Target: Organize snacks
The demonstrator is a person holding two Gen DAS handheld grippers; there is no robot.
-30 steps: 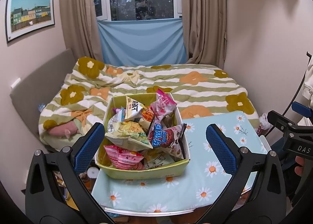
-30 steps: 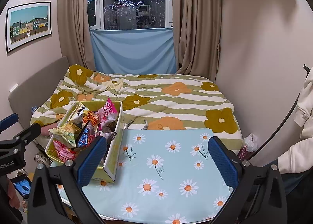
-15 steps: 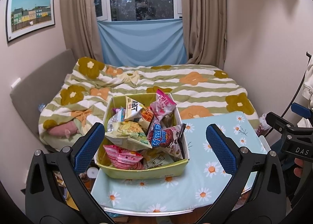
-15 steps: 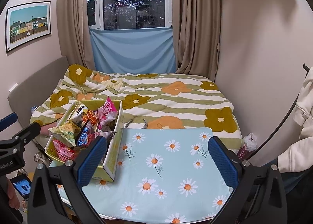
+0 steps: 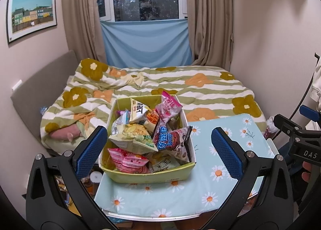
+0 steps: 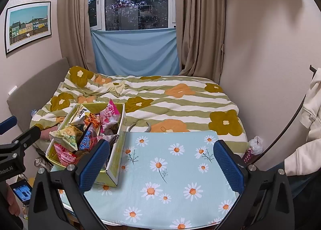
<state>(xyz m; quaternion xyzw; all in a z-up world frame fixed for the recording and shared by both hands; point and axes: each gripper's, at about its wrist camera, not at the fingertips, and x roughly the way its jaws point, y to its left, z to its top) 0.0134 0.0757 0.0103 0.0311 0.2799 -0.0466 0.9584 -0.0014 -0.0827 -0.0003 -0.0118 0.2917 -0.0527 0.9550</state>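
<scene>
The bed [image 5: 180, 89] with a striped flower blanket lies behind the table [image 6: 170, 169], which has a light blue daisy cloth. The yellow-green box [image 5: 148, 175] stands on the left part of the table, near its front edge, and it is full of snack packets. In the box, a pale green packet [image 5: 132, 135] lies in the middle, a pink packet [image 5: 128, 161] is at the front, and another pink packet [image 5: 170, 107] stands up at the back. The left hand-held gripper [image 5: 158, 149] is wide apart and empty, in front of the box. The right hand-held gripper [image 6: 160, 165] is also wide apart, over the bare cloth right of the box.
</scene>
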